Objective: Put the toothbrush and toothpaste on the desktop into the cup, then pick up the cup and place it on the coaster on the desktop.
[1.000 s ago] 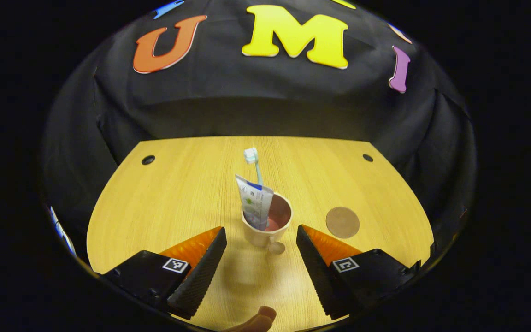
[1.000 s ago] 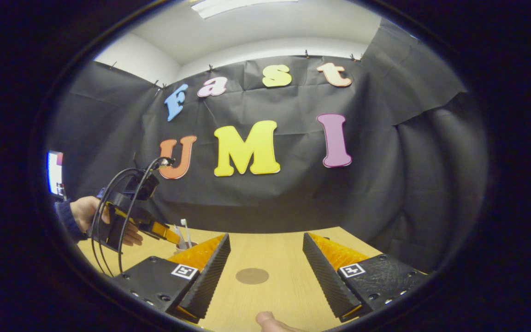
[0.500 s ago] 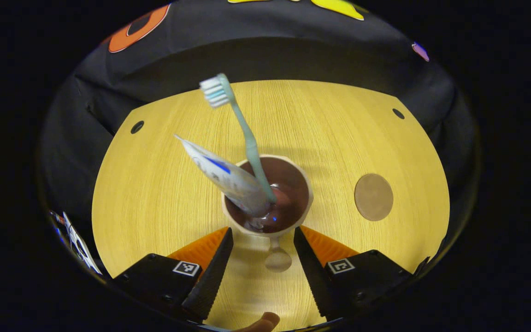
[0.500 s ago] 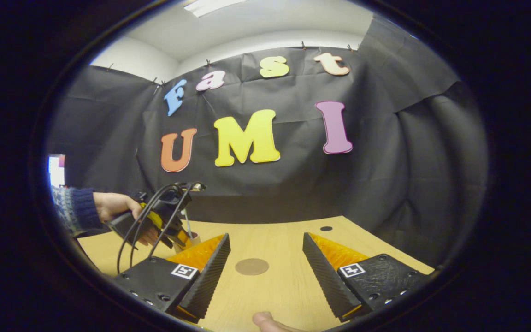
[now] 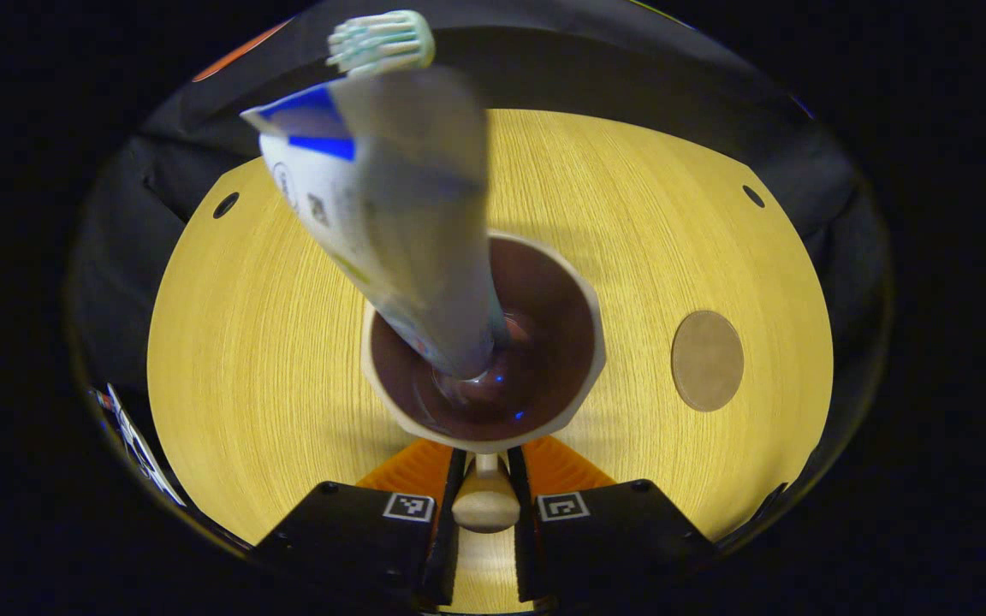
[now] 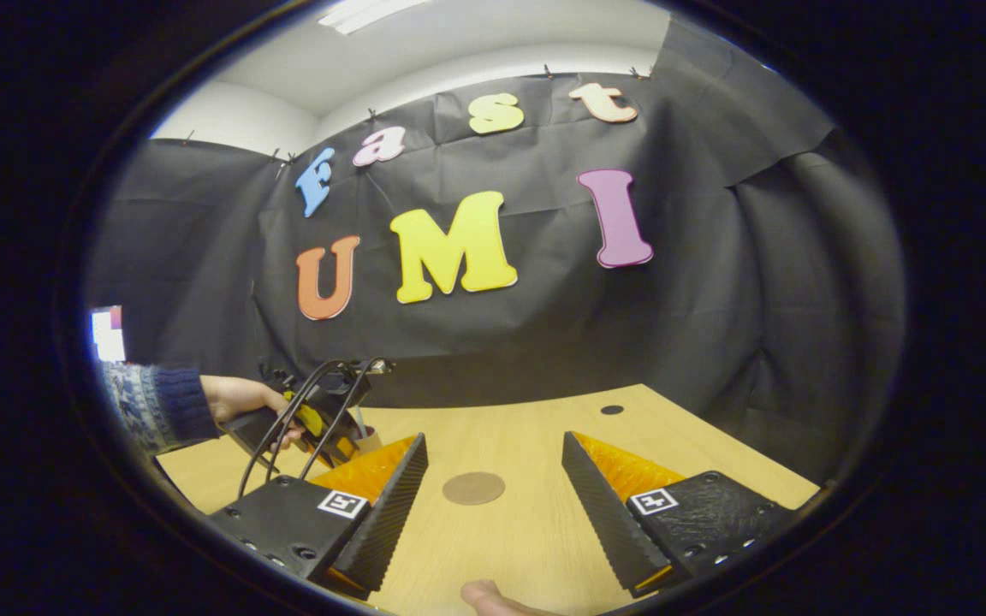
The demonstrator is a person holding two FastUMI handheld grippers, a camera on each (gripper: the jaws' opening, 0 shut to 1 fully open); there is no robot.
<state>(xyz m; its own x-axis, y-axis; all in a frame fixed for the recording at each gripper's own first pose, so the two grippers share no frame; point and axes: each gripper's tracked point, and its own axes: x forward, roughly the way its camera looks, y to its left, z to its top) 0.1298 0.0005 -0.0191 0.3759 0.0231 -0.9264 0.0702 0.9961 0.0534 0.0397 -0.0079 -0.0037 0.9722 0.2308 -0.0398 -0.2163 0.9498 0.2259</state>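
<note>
The cream cup (image 5: 583,389), dark brown inside, stands on the wooden desktop (image 5: 245,342) right in front of my left gripper (image 5: 486,513). That gripper is shut on the cup's handle (image 5: 486,505), one finger pressing on each side. A white toothpaste tube (image 5: 390,214) and a toothbrush with a pale bristle head (image 5: 382,38) lean out of the cup toward the camera. The round brown coaster (image 5: 707,359) lies to the right of the cup. In the right gripper view my right gripper (image 6: 493,505) hovers open over the desktop, with the coaster (image 6: 473,488) just beyond its fingers.
In the right gripper view a hand (image 6: 240,398) in a knitted sleeve holds the left gripper (image 6: 317,419), cables trailing, at the left by the cup (image 6: 369,441). Small round holes (image 5: 225,204) (image 5: 752,196) mark the desktop's far corners. A thumb tip (image 6: 484,592) shows at the bottom edge.
My left gripper moved in toward the cup and shut on its handle; it stood open a second ago. The right gripper stayed open and almost still.
</note>
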